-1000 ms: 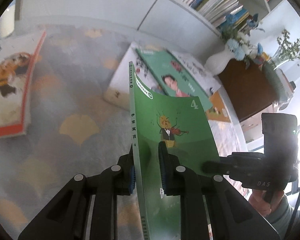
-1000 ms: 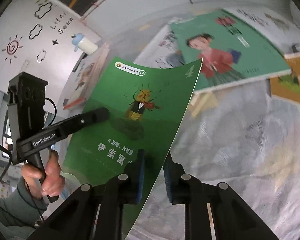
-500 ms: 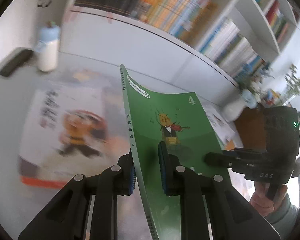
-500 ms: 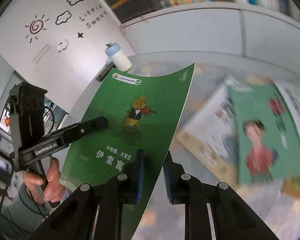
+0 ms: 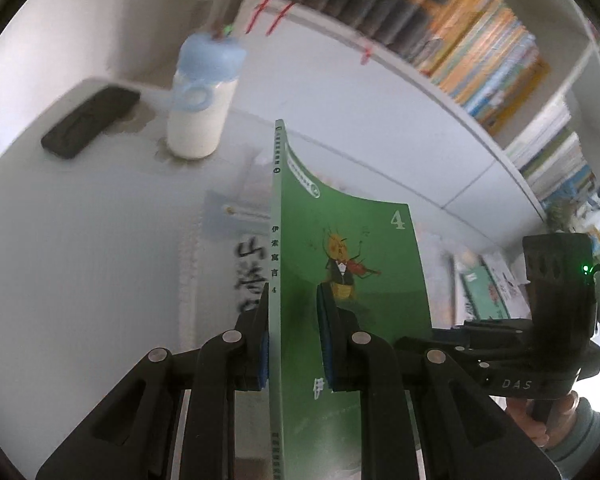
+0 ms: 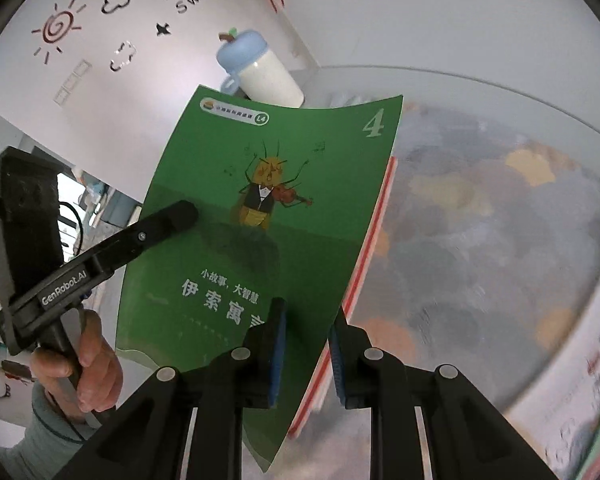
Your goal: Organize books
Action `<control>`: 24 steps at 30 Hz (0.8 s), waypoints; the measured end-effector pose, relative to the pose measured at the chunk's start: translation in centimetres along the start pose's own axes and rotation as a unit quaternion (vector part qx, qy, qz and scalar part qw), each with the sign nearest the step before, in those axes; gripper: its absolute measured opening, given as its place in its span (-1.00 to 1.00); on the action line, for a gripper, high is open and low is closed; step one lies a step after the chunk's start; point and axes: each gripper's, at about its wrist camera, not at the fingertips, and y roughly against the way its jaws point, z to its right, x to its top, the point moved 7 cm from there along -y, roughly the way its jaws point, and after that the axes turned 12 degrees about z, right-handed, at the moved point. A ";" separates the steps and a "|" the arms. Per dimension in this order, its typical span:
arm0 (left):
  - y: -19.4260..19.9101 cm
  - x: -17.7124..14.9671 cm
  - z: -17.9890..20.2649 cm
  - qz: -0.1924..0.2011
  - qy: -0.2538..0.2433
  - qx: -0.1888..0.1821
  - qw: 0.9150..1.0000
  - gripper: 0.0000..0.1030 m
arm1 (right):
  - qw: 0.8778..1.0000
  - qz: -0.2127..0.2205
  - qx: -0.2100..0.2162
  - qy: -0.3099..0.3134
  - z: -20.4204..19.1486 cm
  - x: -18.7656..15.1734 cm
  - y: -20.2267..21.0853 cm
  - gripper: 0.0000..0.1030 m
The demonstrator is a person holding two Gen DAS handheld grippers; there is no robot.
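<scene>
I hold the green book (image 6: pixel 272 216) pinched in both left gripper (image 5: pixel 294 340) and right gripper (image 6: pixel 306 352); its bowed cover could buckle or slip.

i am working in a child's study room at home: packed bookshelves (image 5: pixel 480 52) line the wall above white cabinets, playful sun-and-cloud decals (image 6: pixel 60 28) decorate it, and a blue-capped bottle (image 5: pixel 200 100) stands on my desk (image 5: pixel 80 240).
</scene>
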 end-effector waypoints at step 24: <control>5.2 -1.3 -4.2 -0.005 0.050 0.078 0.996 -0.71 | 0.997 -0.007 -0.045 -0.055 0.4 -0.3 -1.8 -0.07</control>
